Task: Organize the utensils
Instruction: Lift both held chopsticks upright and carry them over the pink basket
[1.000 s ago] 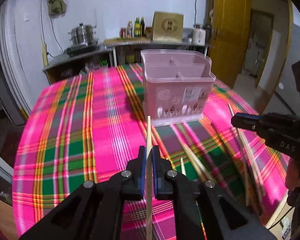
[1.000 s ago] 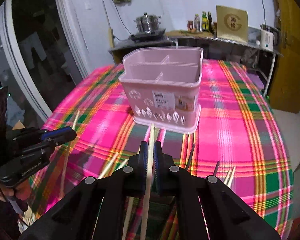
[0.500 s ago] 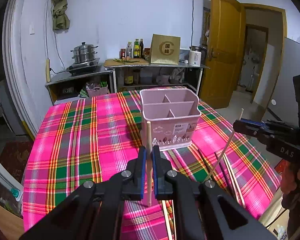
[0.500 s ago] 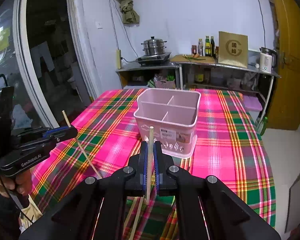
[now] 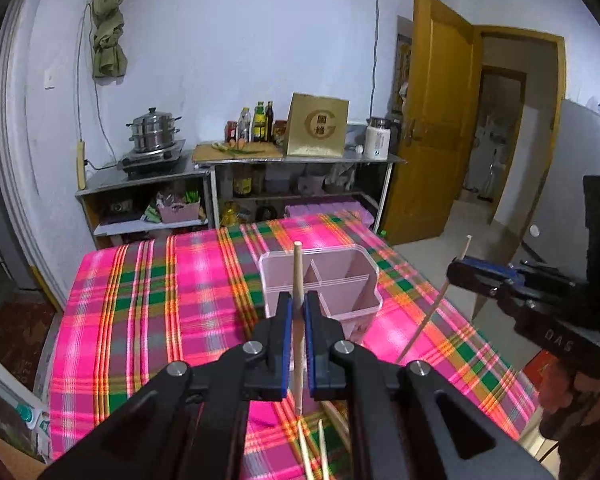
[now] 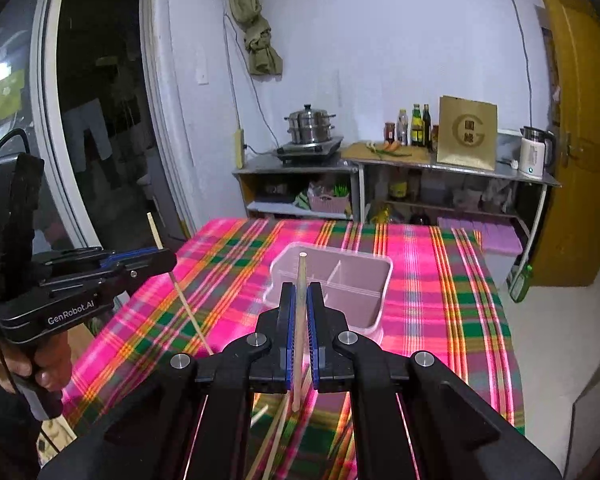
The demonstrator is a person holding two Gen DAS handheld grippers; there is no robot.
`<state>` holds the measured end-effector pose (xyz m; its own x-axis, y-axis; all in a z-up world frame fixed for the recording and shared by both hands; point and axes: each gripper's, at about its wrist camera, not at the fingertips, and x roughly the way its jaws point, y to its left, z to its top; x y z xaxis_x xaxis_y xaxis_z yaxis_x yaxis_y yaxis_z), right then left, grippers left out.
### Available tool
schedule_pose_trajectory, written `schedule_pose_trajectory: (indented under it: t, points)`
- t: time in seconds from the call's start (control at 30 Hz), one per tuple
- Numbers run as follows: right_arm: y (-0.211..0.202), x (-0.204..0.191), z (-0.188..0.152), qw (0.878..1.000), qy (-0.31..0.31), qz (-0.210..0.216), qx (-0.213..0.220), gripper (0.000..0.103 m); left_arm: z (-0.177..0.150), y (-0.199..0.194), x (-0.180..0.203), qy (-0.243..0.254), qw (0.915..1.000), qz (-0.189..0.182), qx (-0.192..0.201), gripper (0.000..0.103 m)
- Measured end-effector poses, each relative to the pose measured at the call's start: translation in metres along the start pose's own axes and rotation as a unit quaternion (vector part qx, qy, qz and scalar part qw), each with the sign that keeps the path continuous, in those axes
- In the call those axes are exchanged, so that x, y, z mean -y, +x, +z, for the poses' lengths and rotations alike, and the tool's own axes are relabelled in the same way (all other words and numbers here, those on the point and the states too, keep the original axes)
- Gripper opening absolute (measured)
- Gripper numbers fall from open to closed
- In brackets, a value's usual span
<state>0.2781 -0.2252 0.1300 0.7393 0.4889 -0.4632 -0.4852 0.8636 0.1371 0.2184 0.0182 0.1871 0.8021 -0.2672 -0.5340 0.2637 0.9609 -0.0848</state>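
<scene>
Chopsticks stand near upright, one pinched in my left gripper (image 5: 296, 316) and one in my right gripper (image 6: 300, 312), so each can drop tip-first into the pink divided caddy (image 5: 342, 280) ahead.

Showing a dim, bluish indoor scene with even, soft light and faint shadows. Bending straight lines hard toward the black fisheye corners. Blurring the plaid cloth (image 6: 440, 280) slightly toward 6 o'clock. Glowing oversaturated pink. Falling to darkness at 9 o'clock through the doorway (image 6: 100, 120).
</scene>
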Motion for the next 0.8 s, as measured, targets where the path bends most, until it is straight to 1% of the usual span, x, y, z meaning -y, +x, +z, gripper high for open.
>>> schedule_pose_trajectory:
  t: [0.17,0.27,0.43,0.63,0.8]
  points:
    - [0.005,0.004,0.026,1.0,0.003,0.002,0.021,0.006,0.029,0.009,-0.006,-0.013,0.9998,-0.001,0.018,0.006]
    - [0.013,0.007,0.041,1.0,0.005,0.001,0.03,0.006,0.045,0.019,-0.012,-0.024,0.9995,-0.002,0.022,0.006]
    - [0.029,0.012,0.06,0.999,0.012,-0.001,0.041,0.006,0.06,0.035,-0.015,-0.023,0.9992,0.004,0.032,0.006]
    - [0.055,0.016,0.068,0.999,0.02,0.004,0.04,0.006,0.063,0.06,-0.024,-0.028,0.9992,0.005,0.028,0.006]
    - [0.079,0.018,0.06,0.999,0.023,0.004,0.024,0.006,0.052,0.086,-0.034,-0.04,0.9992,0.002,0.009,0.006]
